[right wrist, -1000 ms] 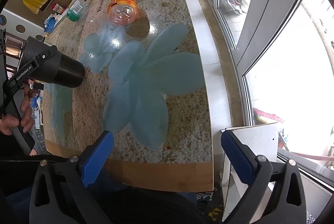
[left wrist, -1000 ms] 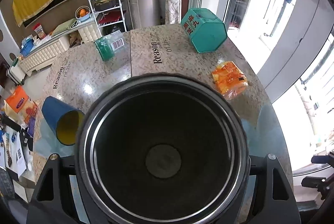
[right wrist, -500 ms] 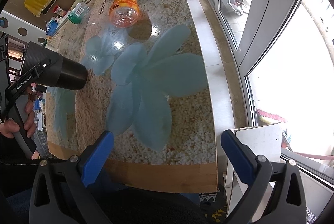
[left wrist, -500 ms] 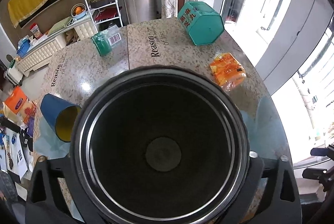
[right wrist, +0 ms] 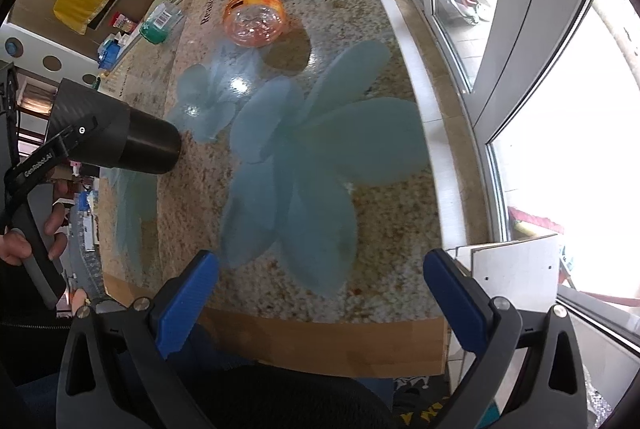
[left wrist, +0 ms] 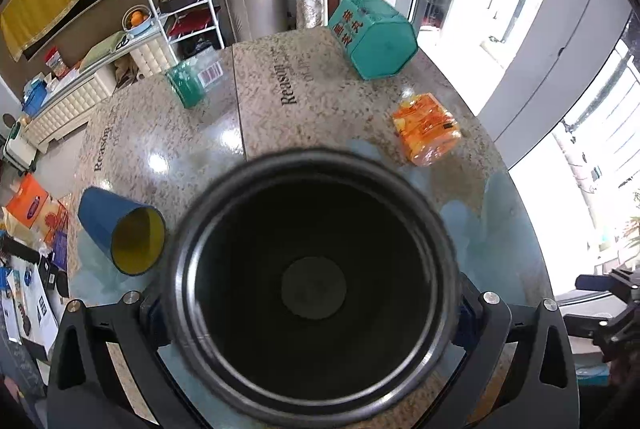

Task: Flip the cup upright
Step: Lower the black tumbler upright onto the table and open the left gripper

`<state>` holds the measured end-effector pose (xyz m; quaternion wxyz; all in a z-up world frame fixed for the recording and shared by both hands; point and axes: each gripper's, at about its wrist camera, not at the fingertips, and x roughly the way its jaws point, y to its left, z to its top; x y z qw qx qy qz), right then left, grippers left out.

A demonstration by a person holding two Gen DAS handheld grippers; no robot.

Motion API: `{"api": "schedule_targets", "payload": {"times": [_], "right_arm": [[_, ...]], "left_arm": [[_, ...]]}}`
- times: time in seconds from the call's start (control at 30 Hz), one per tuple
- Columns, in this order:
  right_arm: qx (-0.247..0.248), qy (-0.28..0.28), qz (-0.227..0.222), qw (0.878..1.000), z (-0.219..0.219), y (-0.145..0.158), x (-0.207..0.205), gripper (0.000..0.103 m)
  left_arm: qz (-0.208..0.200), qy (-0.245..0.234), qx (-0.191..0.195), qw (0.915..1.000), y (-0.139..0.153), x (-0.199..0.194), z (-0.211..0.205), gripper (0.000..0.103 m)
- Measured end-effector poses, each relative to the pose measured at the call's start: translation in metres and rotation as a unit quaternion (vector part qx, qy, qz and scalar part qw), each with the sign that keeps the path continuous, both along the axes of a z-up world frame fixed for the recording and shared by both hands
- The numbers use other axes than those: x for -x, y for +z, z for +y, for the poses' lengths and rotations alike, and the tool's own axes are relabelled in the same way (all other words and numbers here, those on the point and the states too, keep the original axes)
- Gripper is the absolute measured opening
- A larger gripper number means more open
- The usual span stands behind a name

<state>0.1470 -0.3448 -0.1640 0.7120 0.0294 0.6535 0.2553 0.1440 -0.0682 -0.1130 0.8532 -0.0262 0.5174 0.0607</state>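
Note:
A black metal cup (left wrist: 312, 293) fills the left wrist view, its open mouth facing the camera. My left gripper (left wrist: 312, 313) is shut on its sides. In the right wrist view the same cup (right wrist: 150, 145) is held sideways in the air above the table's left part, base pointing right. My right gripper (right wrist: 320, 293) is open and empty over the table's near edge. A blue cup with a yellow inside (left wrist: 122, 231) lies on its side at the table's left.
The granite table (right wrist: 380, 229) with blue flower print holds an orange plastic jar (left wrist: 426, 133) on its side, a teal hexagonal box (left wrist: 374, 37) and a green-capped container (left wrist: 192, 81). A window runs along the right. Shelves and clutter stand beyond the table's far left.
The black cup looks smaller in the left wrist view and more of the table shows around it. The left gripper's fingers have come in closer to the cup. The right gripper stays put.

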Motion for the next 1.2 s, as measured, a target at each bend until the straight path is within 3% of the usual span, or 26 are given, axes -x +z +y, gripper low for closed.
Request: {"api": "schedule_targets", "payload": {"times": [0.23, 0.5, 0.6, 0.73, 0.97, 1.1, 1.2], "right_arm": [[-0.035, -0.011, -0.035, 0.999, 0.022, 0.028, -0.004, 0.103], [-0.042, -0.036, -0.096, 0.994, 0.065, 0.065, -0.012, 0.103], [-0.035, -0.025, -0.117, 0.992, 0.091, 0.080, -0.007, 0.103], [-0.029, -0.020, -0.139, 0.990, 0.123, 0.096, 0.004, 0.103], [-0.015, -0.017, -0.173, 0.985, 0.159, 0.115, 0.022, 0.103], [-0.014, -0.024, -0.204, 0.978, 0.170, 0.130, 0.032, 0.103], [-0.012, -0.028, -0.227, 0.973, 0.180, 0.142, 0.040, 0.103]], "left_arm": [[-0.002, -0.041, 0.044, 0.9982, 0.017, 0.008, 0.007, 0.103], [-0.004, -0.090, 0.090, 0.9919, 0.030, 0.023, 0.033, 0.103], [-0.002, -0.118, 0.126, 0.9850, 0.033, 0.034, 0.045, 0.103], [-0.005, -0.136, 0.146, 0.9798, 0.039, 0.042, 0.057, 0.103], [-0.020, -0.182, 0.196, 0.9633, 0.055, 0.058, 0.082, 0.103], [-0.042, -0.189, 0.202, 0.9602, 0.069, 0.068, 0.102, 0.103], [-0.056, -0.177, 0.191, 0.9638, 0.085, 0.077, 0.117, 0.103]]}}
